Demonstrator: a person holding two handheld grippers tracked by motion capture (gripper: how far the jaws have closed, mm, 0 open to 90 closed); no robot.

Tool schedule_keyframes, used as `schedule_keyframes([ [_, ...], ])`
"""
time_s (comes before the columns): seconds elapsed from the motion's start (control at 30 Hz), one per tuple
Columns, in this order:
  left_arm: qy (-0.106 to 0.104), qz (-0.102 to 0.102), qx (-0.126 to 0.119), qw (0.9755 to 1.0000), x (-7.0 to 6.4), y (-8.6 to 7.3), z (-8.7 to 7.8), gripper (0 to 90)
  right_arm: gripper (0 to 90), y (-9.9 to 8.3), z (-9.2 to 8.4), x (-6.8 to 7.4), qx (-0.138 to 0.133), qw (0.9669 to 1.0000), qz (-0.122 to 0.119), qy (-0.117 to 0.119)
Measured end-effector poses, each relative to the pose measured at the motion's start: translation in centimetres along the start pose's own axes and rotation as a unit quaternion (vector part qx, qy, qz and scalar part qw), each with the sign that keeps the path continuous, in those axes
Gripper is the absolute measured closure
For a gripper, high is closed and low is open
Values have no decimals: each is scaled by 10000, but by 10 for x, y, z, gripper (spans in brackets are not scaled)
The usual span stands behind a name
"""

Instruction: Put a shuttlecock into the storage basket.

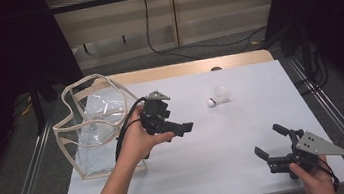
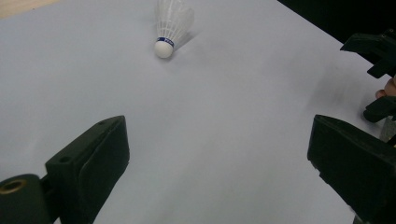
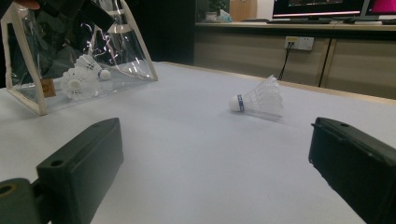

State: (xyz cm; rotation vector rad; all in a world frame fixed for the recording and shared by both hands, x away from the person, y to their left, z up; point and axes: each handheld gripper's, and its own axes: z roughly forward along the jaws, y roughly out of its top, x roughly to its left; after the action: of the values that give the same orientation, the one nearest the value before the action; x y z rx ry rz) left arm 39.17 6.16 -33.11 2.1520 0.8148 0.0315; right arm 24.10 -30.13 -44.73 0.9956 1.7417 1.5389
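Note:
A white shuttlecock (image 1: 218, 95) lies on its side on the white table top, cork end towards the left; it also appears as the shuttlecock (image 2: 172, 25) and the shuttlecock (image 3: 259, 99). A clear bag with beige trim (image 1: 99, 137) stands at the left, its trim (image 3: 30, 81) near, with two shuttlecocks (image 3: 77, 81) inside. My left gripper (image 1: 179, 122) hovers open beside the bag, pointing at the loose shuttlecock, with nothing between its jaws (image 2: 219, 163). My right gripper (image 1: 269, 140) rests open and empty at the front right (image 3: 215, 168), aimed towards the shuttlecock and the bag.
The white sheet (image 1: 245, 132) covers the table; a wooden strip (image 1: 191, 67) shows at its far edge. Metal rails (image 1: 332, 106) run along both sides. Cables (image 1: 194, 48) lie on the floor beyond. The right gripper (image 2: 378, 51) sits at the edge of the left gripper view.

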Motion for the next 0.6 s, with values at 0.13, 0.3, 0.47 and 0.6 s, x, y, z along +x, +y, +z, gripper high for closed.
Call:
schedule_keyframes([
  [0.13, 30, 40, -11, 10000, -1, -1, 4, 57, 27, 0, 0, 0, 0, 10000, -2, -2],
  [0.3, 51, 44, 18, 10000, -1, -2, 11, 57, 27, 0, 0, 0, -7, 10000, 7, -2],
  [0.47, 83, 49, 13, 10000, -1, -5, 19, 57, 27, 0, 0, 0, -8, 10000, 10, -4],
  [0.6, 102, 54, 26, 9999, 0, -6, 25, 57, 27, 0, 0, 0, -11, 10000, 9, 0],
])
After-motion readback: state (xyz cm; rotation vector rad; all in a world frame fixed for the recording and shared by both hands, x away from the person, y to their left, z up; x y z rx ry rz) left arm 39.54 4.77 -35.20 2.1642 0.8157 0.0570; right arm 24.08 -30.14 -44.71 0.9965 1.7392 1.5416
